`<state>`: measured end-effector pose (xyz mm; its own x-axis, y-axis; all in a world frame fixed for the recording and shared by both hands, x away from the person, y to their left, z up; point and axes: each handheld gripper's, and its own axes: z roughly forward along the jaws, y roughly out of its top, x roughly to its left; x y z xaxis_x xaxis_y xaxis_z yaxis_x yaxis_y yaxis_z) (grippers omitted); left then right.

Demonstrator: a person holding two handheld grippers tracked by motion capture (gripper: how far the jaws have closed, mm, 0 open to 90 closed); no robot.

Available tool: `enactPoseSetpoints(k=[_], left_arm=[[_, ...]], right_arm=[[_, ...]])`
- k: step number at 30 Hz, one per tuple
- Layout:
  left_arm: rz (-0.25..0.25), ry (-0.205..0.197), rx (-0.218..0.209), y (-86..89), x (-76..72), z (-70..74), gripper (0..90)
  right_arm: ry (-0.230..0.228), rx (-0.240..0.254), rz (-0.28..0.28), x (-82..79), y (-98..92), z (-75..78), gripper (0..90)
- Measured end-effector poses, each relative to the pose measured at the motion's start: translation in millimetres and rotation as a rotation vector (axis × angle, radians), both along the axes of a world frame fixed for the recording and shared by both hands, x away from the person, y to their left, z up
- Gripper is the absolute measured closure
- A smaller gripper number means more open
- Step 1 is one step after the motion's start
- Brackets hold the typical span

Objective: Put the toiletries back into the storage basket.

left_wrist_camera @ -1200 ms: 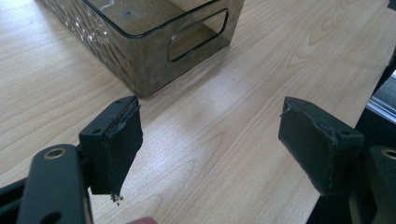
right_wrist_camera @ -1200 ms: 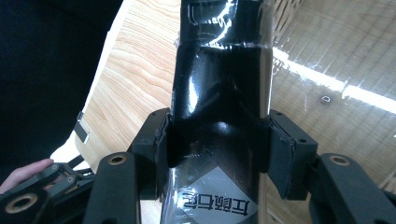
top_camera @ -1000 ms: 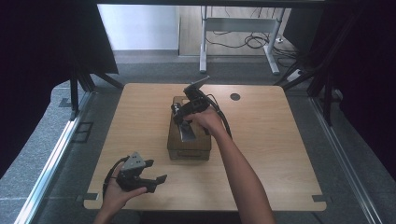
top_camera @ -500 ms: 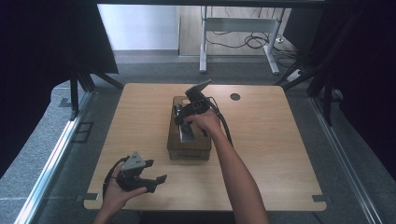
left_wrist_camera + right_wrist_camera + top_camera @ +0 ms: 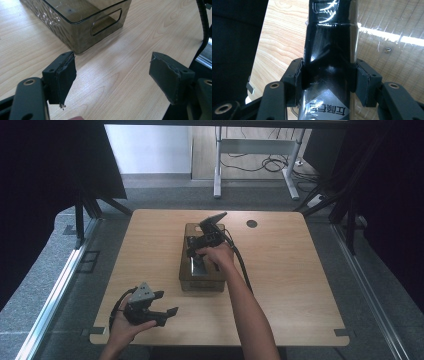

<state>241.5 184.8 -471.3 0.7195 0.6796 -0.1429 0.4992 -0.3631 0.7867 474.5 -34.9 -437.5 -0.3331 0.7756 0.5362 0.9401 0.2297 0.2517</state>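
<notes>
- Now the right gripper reaches over the bin mid-counter; its fingers clamp a glossy black pack from both sides, above the bin's clear floor.
- The left gripper is held at the counter's near-left edge, well apart from the bin, fingers spread wide around bare wood.
- From the left gripper view, the bin sits just ahead, its handle slot facing the fingers.

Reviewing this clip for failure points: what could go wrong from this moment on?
1. The right gripper clamps a glossy black package low on its sides; the smooth wrap could slip or twist.
2. It sits over the smoky plastic bin; a snag on the rim could drag the bin.
3. The left gripper waits open, bracing nothing.
</notes>
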Motion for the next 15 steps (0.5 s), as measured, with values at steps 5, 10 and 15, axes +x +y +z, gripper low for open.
enactPoseSetpoints(k=[5, 10, 15], left_arm=[[-0.003, -0.001, -0.001, -0.9, -0.4, 0.3, 21.8], [-0.004, -0.001, -0.002, -1.1, -0.5, 0.5, 21.8], [-0.006, 0.001, 0.002, -1.9, 0.0, -0.4, 21.8]], right_arm=[[0.008, 0.012, -0.009, -1.6, 0.4, -1.8, 46.2], [0.012, -0.004, -0.024, -2.8, 2.1, -4.2, 46.2], [0.022, -0.015, -0.036, -2.2, 4.4, -8.5, 46.2]])
